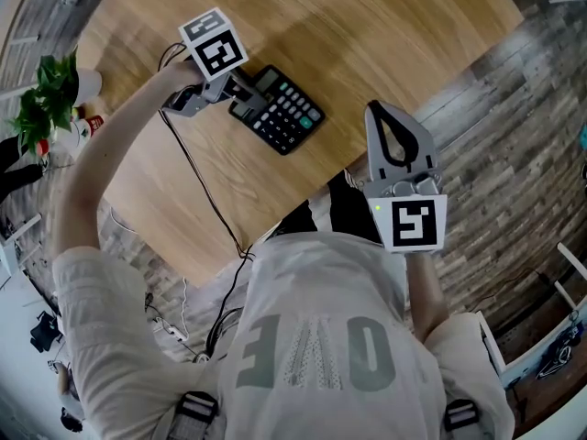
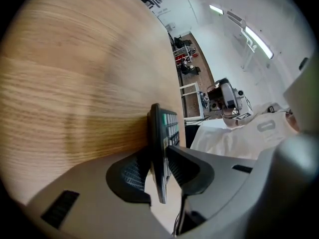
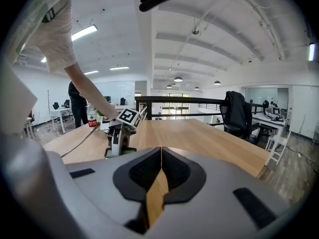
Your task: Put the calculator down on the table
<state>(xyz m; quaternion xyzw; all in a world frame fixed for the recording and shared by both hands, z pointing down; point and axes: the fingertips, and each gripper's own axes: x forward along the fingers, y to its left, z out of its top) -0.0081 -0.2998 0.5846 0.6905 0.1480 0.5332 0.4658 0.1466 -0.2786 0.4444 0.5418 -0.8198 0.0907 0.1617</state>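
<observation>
A black calculator (image 1: 282,113) with its keys facing up is low over the wooden table (image 1: 385,35), near the middle of the near half. My left gripper (image 1: 243,94) is shut on the calculator's left end. In the left gripper view the calculator (image 2: 168,126) stands edge-on between the two pads, its back toward the table (image 2: 75,83). Whether it touches the wood I cannot tell. My right gripper (image 1: 378,110) hangs at the table's near edge, shut with nothing in it. In the right gripper view its tips (image 3: 160,151) meet, and the left gripper (image 3: 119,133) shows ahead on the table (image 3: 199,138).
A black cable (image 1: 197,172) runs from the left gripper across the table and off its near edge. A potted plant (image 1: 46,99) and a bottle (image 1: 87,122) stand on the floor at the left. An office chair with a jacket (image 3: 237,113) is beyond the table.
</observation>
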